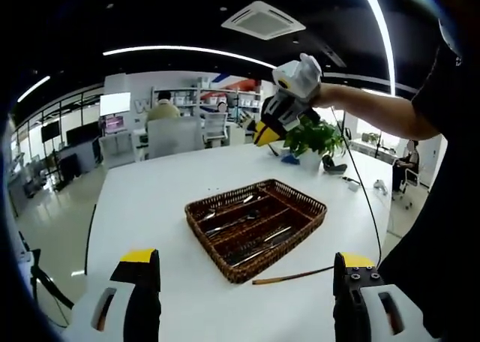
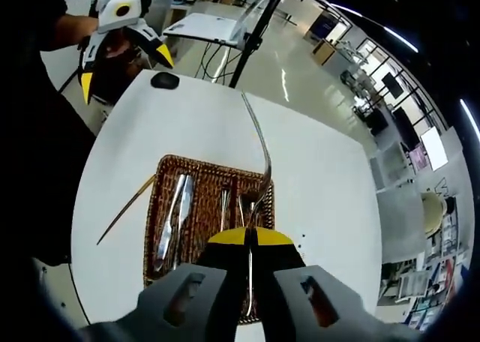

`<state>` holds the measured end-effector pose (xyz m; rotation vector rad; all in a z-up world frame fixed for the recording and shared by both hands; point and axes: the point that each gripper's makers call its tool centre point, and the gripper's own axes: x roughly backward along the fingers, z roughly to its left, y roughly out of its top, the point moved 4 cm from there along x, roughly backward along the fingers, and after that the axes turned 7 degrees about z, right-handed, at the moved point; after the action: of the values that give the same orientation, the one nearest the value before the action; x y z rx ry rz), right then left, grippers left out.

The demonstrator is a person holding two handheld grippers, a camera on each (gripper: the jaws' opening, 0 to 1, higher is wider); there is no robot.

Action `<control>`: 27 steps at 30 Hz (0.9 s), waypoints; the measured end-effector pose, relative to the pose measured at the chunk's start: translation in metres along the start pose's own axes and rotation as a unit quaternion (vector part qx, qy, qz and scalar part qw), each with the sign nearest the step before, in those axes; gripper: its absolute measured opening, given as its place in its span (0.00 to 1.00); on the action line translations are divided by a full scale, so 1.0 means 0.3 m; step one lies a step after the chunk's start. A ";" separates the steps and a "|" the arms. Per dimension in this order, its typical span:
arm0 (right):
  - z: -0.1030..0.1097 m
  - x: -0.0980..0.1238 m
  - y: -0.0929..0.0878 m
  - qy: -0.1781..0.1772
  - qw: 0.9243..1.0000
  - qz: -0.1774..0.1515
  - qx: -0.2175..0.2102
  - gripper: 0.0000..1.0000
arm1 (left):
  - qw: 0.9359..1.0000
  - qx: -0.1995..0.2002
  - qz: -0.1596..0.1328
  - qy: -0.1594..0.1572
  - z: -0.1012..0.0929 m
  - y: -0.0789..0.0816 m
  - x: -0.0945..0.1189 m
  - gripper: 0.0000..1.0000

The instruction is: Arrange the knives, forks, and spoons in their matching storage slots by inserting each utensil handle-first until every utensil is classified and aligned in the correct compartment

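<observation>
A smooth white worktop (image 1: 150, 199) carries a rectangular woven wicker tray (image 1: 304, 207), dark brown, its inside split by wicker walls into long slots. Shiny metal utensils lie in those slots. In the right gripper view, two broad-bladed knives (image 2: 175, 211) lie side by side in the slot at the left of the picture, and slimmer pieces (image 2: 225, 205) rest in the middle slots; whether these are forks or spoons is too small to tell.

The right gripper (image 2: 250, 241) is closed on a fork (image 2: 262, 151), its yellow-tipped jaws pressed together around the tine end, while the thin, curved steel handle stands away from the camera, above the tray.

The left gripper (image 1: 244, 271) has its black, yellow-capped jaws wide apart with nothing between them; it hangs over the near edge of the worktop, well apart from the tray.

A slender brown stick (image 1: 292, 276), slightly bowed, lies on the bare worktop just beside the tray's near edge.

Beyond the tray in the left gripper view stands a leafy green plant (image 1: 315, 138) in a white pot. In the right gripper view, a flat black oval object (image 2: 164, 80) rests near the worktop's far corner.
</observation>
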<state>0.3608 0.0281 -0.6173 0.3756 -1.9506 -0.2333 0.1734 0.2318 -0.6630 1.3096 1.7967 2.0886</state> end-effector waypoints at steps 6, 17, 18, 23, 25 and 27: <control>-0.002 -0.021 -0.002 0.003 1.000 0.001 0.002 0.00 | 1.000 0.002 0.000 0.005 0.006 0.002 0.007 1.00; 0.002 -0.093 -0.019 0.009 1.000 0.011 0.005 0.00 | 1.000 0.007 0.006 0.012 0.017 -0.020 0.016 1.00; 0.003 -0.099 -0.019 0.009 1.000 0.012 0.005 0.00 | 1.000 0.008 0.007 0.013 0.015 -0.019 0.017 1.00; 0.015 -0.142 -0.031 0.016 1.000 0.016 0.004 0.00 | 1.000 0.010 0.010 0.015 0.020 -0.026 0.022 1.00; 0.021 -0.160 -0.036 0.018 1.000 0.020 0.004 0.00 | 1.000 0.012 0.010 0.016 0.026 -0.033 0.024 1.00; 0.026 -0.172 -0.041 0.021 1.000 0.021 0.004 0.00 | 1.000 0.013 0.011 0.017 0.026 -0.036 0.026 1.00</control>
<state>0.3744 0.0354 -0.6688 0.3419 -1.9160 -0.1887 0.1690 0.2454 -0.6684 1.3129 1.8388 2.1181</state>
